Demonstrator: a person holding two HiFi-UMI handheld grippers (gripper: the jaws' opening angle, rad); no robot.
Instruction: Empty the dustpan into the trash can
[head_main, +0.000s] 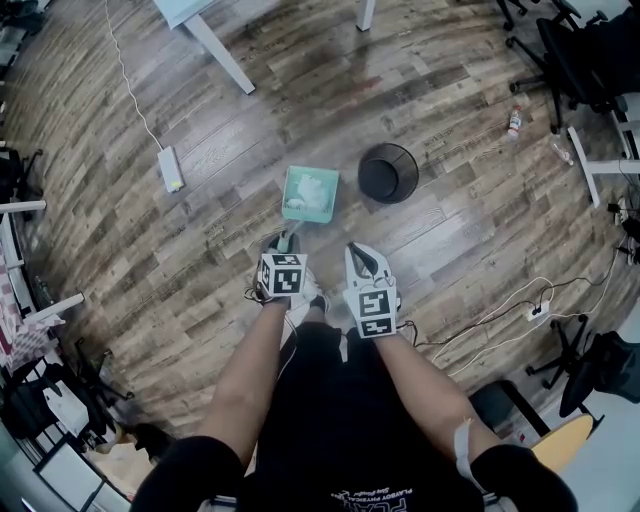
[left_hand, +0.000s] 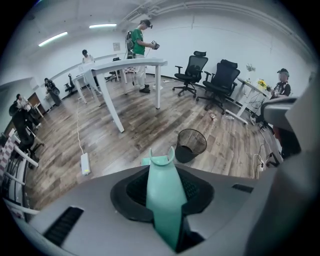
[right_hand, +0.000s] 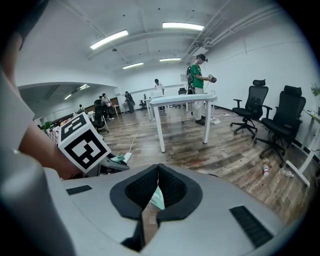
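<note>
A teal dustpan (head_main: 310, 193) lies on the wood floor ahead of me with pale scraps in it. Its handle (left_hand: 164, 200) runs back between the jaws of my left gripper (head_main: 286, 241), which is shut on it; in the left gripper view the handle fills the gap of the left gripper (left_hand: 162, 172). The black mesh trash can (head_main: 388, 172) stands upright just right of the pan, also seen as the trash can (left_hand: 191, 145). My right gripper (head_main: 362, 258) hovers beside the left one, shut and holding nothing. In its own view the right gripper (right_hand: 158, 172) shows tips together.
A white power strip (head_main: 170, 168) with its cable lies on the floor to the left. White table legs (head_main: 220, 55) stand at the back. Office chairs (head_main: 570, 50) and a bottle (head_main: 514, 122) are at the far right, and floor cables (head_main: 520, 310) run on the right. People stand far off.
</note>
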